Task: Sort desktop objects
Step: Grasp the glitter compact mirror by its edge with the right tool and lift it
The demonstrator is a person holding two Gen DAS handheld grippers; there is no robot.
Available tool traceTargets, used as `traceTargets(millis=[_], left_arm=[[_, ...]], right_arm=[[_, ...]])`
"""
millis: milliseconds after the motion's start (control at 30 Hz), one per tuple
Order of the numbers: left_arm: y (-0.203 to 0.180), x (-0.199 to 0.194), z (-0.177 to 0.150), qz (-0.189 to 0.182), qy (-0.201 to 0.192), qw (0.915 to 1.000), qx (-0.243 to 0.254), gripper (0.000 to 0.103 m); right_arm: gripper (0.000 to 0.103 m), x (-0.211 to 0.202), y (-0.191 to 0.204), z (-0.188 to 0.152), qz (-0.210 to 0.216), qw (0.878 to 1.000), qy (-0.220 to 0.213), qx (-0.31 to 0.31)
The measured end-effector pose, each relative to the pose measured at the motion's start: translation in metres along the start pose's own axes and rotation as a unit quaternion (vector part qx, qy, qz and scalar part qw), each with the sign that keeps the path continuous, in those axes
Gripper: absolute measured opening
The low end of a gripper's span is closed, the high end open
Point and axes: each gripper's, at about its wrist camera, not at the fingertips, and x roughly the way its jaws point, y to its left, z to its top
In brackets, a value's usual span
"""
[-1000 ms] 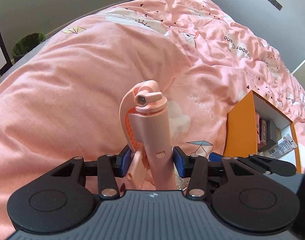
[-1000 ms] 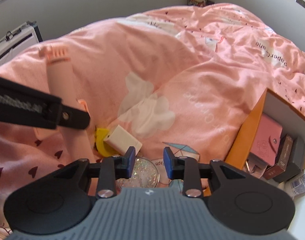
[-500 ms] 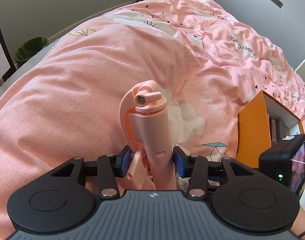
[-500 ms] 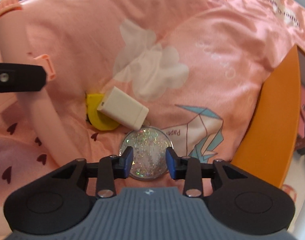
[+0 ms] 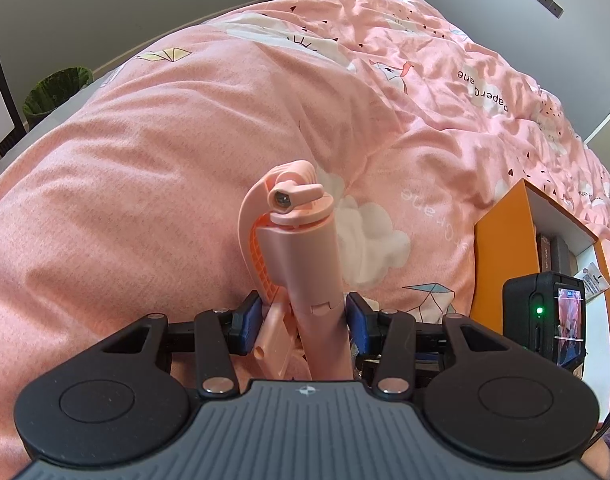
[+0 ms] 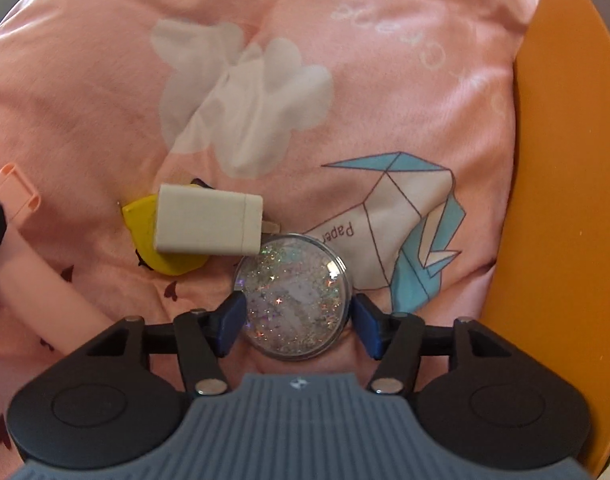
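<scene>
With several items already sitting in the orange box [image 5: 501, 264], the left gripper [image 5: 301, 322] is holding the pink folding stick [image 5: 301, 248], while the right gripper [image 6: 297, 316], fingers just widening, is straddling the glitter disc [image 6: 293, 296] ungripped, leaving the white charger [image 6: 207, 224] lying on the bed [image 6: 385, 100].

Pink duvet [image 6: 385, 80] with white cloud, blue-white paper crane, dark hearts. Pale pink selfie stick [image 5: 305, 264]. Cream charger [image 6: 207, 222] over yellow disc [image 6: 143, 236]. Clear glittery disc [image 6: 292, 296], lower centre. Orange box [image 6: 565, 200], right; white inside.
</scene>
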Motion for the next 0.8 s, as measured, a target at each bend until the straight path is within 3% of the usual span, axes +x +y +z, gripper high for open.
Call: traceTargets(millis=[100,267,367,600,800], left_arm=[[-0.001,0.000,-0.001,0.002,0.000,1.0000,0.000,0.052],[-0.002,0.000,-0.002,0.004,0.002,1.0000,0.005,0.052],[-0.002,0.000,-0.003,0.005,0.002,1.0000,0.005,0.052],[-0.004,0.003,-0.003,0.010,0.009,0.9999,0.007,0.052],[-0.011,0.000,-0.004,0.012,0.005,0.9997,0.019,0.052]], right_arm=[[0.054,-0.005,-0.001,0.000,0.000,1.000,-0.007,0.008],[0.031,-0.022,-0.001,-0.004,0.016,0.999,-0.032,0.007],[0.022,-0.033,0.000,-0.006,0.032,0.998,-0.047,0.004],[0.016,-0.040,0.001,-0.002,0.113,0.992,-0.051,0.006],[0.014,-0.041,0.004,-0.003,0.115,0.992,-0.059,0.010]])
